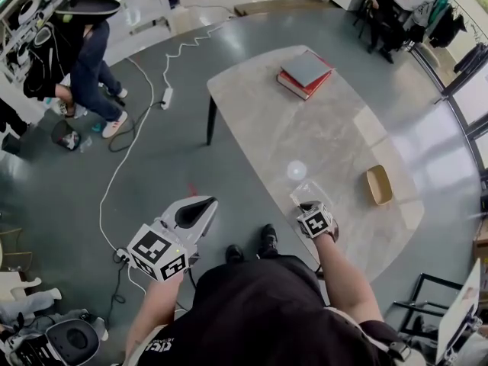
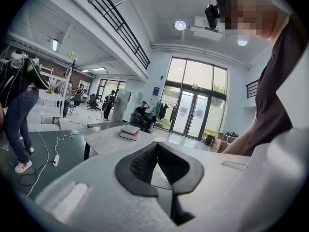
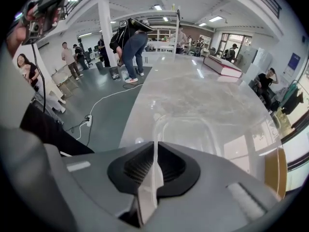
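Right gripper (image 3: 155, 148): we're clamping it on the near wall of a clear plastic container (image 3: 193, 129). The jaws are pinching together with only the thin transparent wall between them. The container is sitting on the table (image 1: 335, 128) at its near edge, close to the near-left corner, right in front of us.

Left gripper (image 1: 206, 203): we're holding it off the table, over the grey floor (image 1: 152, 166) to the left of the near edge. Its jaws are meeting at the tips and gripping nothing.

Further along, a tan wooden dish (image 1: 379, 184) is lying by the table's right edge, apart from the container. At the far end, a stack of books (image 1: 305, 73), a grey one on top of a red one, is resting near the far edge.

On the floor left of the table, a white cable with a power strip (image 1: 166, 97) is trailing toward the far side. Beyond it, a person in dark clothes (image 1: 76, 48) is bending over at the far left. Another person (image 1: 383, 2) is sitting past the table's far end.
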A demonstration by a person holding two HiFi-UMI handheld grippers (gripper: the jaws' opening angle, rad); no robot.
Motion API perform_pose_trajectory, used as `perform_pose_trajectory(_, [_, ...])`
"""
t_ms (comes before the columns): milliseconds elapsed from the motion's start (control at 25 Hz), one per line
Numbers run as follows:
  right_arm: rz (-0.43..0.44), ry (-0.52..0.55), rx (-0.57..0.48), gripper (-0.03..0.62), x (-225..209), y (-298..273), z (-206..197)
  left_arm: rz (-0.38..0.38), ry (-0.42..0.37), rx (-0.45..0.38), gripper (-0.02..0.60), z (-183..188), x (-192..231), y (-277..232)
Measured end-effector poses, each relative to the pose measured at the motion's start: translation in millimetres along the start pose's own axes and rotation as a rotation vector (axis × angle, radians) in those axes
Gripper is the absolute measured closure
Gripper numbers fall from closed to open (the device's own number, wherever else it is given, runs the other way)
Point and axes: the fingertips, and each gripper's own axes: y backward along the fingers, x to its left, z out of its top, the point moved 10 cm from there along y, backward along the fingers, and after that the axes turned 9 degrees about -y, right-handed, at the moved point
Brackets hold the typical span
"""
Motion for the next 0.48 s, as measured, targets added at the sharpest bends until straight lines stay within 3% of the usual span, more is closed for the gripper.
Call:
perform_pose_trajectory(200, [-0.018, -0.091, -0.072, 0.576, -9.8, 23.9, -1.4, 0.001, 0.001, -0.004, 0.578, 3.1, -5.0, 13.1])
perform_pose_trajectory(480, [-0.070, -0.197, -0.216, 0.590, -16.8, 69.3, -6.3, -0.059, 0.001, 0.000, 0.580, -6.4, -12.0, 21.8])
